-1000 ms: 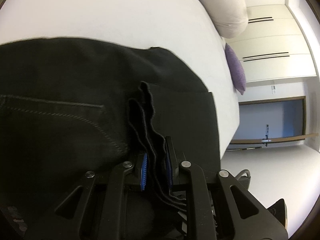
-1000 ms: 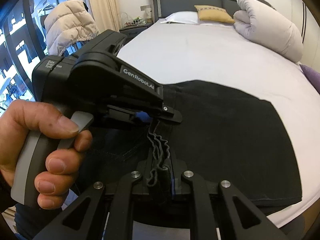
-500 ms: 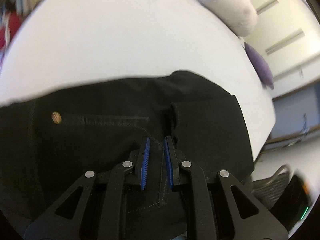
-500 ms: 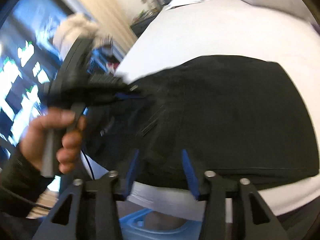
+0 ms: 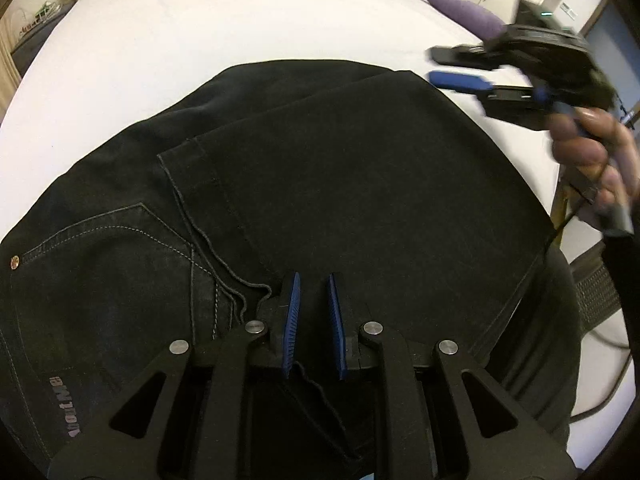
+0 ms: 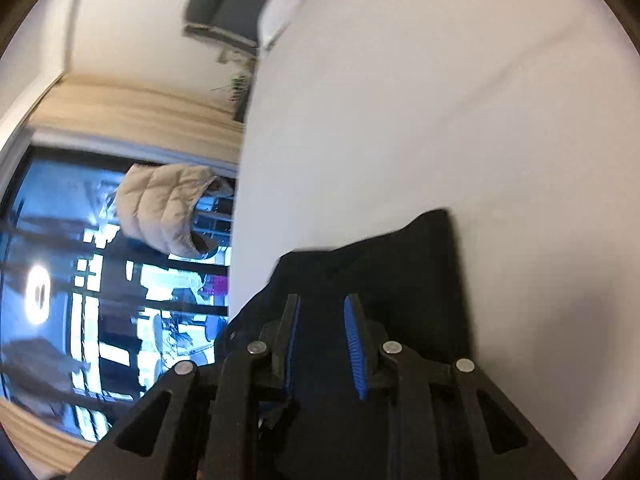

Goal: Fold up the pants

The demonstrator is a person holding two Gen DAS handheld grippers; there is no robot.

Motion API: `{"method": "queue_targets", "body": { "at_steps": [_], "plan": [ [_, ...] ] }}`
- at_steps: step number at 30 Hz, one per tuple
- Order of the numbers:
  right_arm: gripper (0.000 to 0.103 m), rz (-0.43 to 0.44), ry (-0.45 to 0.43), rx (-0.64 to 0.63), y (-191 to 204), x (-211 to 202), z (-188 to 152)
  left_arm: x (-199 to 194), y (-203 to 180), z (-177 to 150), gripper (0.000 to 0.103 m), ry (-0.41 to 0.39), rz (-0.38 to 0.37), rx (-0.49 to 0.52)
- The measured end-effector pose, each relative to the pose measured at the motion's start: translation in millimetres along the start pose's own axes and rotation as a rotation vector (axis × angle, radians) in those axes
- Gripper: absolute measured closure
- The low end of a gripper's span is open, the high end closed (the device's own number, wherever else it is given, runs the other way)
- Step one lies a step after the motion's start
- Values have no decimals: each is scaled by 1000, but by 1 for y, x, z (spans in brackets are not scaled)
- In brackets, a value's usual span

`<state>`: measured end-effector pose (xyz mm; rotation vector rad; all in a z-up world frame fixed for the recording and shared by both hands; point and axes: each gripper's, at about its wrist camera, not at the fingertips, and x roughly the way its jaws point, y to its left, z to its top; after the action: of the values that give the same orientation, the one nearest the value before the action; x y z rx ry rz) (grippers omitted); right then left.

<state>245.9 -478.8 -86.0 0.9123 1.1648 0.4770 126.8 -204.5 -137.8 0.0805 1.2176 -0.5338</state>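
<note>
The black denim pants (image 5: pixel 340 184) lay folded over on the white bed sheet (image 5: pixel 200 40), close to the bed's near edge, with the leg hems doubled back across the seat beside the stitched back pocket (image 5: pixel 108 256). The bundle's long axis ran roughly left to right along that edge, as the left wrist view showed it.

The left gripper (image 5: pixel 312 320) hovered directly over the near middle of the pants, its blue pads slightly parted with nothing clamped between them; a loose hem edge only passed underneath. The right gripper (image 5: pixel 472 68), seen from the left wrist view, hung above the pants' far right corner, jaws parted and empty. In its own view the right gripper (image 6: pixel 322 344) looked out over a corner of the black cloth toward bare sheet.

Judged from this, the left gripper was the nearer to the cloth's centre, the right to an end, so a further fold would probably bring one end across. Bare sheet lay wide beyond the far side; the near edge left little margin, and cloth could slide off there.
</note>
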Motion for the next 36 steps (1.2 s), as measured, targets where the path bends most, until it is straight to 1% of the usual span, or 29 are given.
{"method": "queue_targets", "body": {
  "at_steps": [1, 2, 4, 5, 6, 7, 8, 9, 12, 14, 15, 16, 19, 21, 22, 24, 25, 26, 27, 29, 31, 33, 34, 36],
  "plan": [
    [78, -18, 25, 25, -10, 8, 4, 1, -1, 1, 89, 2, 6, 3],
    [87, -39, 60, 57, -23, 17, 3, 3, -4, 0, 89, 2, 19, 12],
    [99, -43, 64, 81, -32, 21, 1, 4, -13, -1, 89, -2, 46, 34],
    [99, -32, 62, 83, -33, 17, -3, 9, -25, 2, 89, -3, 57, 42],
    [99, -22, 64, 82, -33, 12, -8, 11, -30, 3, 89, -5, 63, 47],
    [98, -32, 73, 68, -32, 10, -13, 11, -33, 3, 89, -6, 63, 47],
    [98, -49, 87, 45, -29, 5, -24, 11, -35, 2, 89, -6, 60, 44],
    [98, -55, 98, 34, -29, 0, -28, 10, -34, 0, 89, -7, 56, 41],
    [98, -72, 123, 12, -27, -17, -59, 6, -33, -3, 89, -10, 51, 39],
    [98, -79, 128, 3, -28, -30, -79, 5, -19, -13, 89, -11, 49, 37],
    [98, -74, 122, 10, -29, -36, -89, 5, -20, -13, 89, -12, 50, 36],
    [98, -70, 111, 24, -32, -43, -99, -8, -7, -14, 89, -12, 49, 35],
    [98, -54, 91, 69, -36, -51, -124, -14, -1, -9, 89, -14, 46, 33],
    [98, -69, 75, 85, -35, -56, -136, -17, 1, -9, 89, -16, 42, 31],
    [97, -93, 68, 78, -29, -57, -139, -13, 2, -11, 89, -17, 40, 31],
    [78, -157, 51, 41, -16, -67, -144, -14, 4, -12, 89, -21, 33, 24],
    [56, -171, 34, 24, -7, -71, -145, -9, 5, -14, 89, -23, 31, 22],
    [42, -164, 18, 18, -2, -76, -143, -9, 6, -15, 89, -25, 29, 20],
    [38, -141, -9, 10, 6, -80, -139, -9, 7, -16, 89, -28, 27, 19],
    [38, -92, -66, -27, 20, -89, -133, -11, 8, -17, 89, -36, 24, 19],
    [38, -23, -101, -57, 36, -86, -118, -17, 10, -19, 89, -46, 16, 11],
    [38, 27, -95, -66, 46, -68, -102, -27, 13, -22, 88, -64, -6, -5],
    [38, 29, -84, -69, 48, -57, -98, -36, 16, -26, 88, -83, -10, -13],
    [38, 52, -37, -65, 49, -26, -90, -56, 23, -36, 88, -127, -10, -35]
  ]
}}
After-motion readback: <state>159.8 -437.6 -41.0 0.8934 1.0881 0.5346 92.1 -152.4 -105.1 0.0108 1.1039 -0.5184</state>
